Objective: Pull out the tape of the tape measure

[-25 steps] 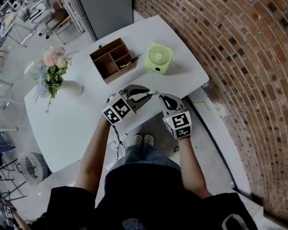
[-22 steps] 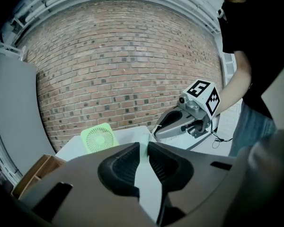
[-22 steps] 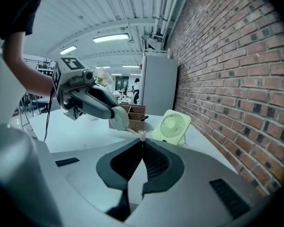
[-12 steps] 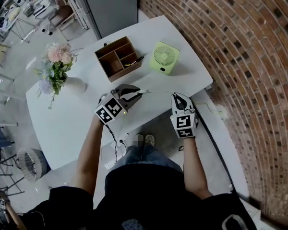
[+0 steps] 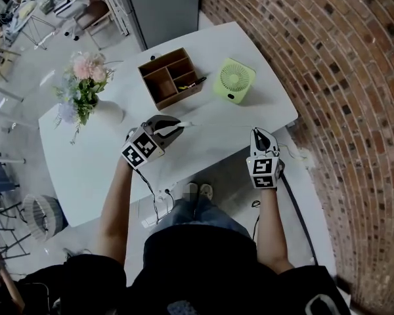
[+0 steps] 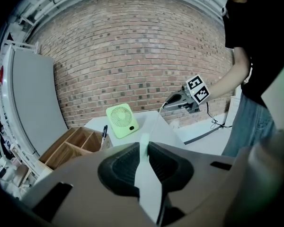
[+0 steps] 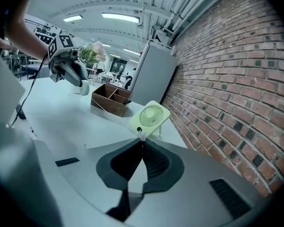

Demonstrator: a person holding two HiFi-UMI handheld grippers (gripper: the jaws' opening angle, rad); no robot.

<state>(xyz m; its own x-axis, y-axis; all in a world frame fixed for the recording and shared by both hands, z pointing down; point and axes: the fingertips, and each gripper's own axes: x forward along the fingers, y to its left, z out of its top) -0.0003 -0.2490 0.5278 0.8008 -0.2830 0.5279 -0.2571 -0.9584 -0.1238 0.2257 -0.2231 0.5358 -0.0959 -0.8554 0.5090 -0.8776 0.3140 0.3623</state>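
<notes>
the left gripper (image 5: pixel 176 126) is clenched on the pale tape measure (image 6: pixel 149 183), on the person's side of the fan (image 5: pixel 234 81) and out toward the box (image 5: pixel 171 77). the right gripper (image 5: pixel 258 132) is pinched tight on the tape's end tab (image 7: pixel 141 136), nearer the person than the fan and off its wall-side corner, past the table (image 5: pixel 105 169) edge. between them a thin line of tape (image 5: pixel 190 124) runs across in front of the fan, above the tabletop, and i cannot tell whether it touches it. the likeliest trouble, as i judge it, is the tab slipping out of the right jaws. only a small tip shows between them, so a harder pull or a twist of that hand could free it and let the tape whip back into the case. the tape measure might also turn in the left jaws, since it sits edge-on and is narrow. if the two hands drift off one line, the tape could kink or drag on the table. nothing stands in the tape's path. the fan and box sit beyond it and the flowers (image 5: pixel 85 87) are far off on the box side. the brick wall (image 5: pixel 328 77) is beyond the fan's far side, so a long pull that way has a limit, and a black cable (image 5: pixel 292 195) lies on the floor under the right hand.
</notes>
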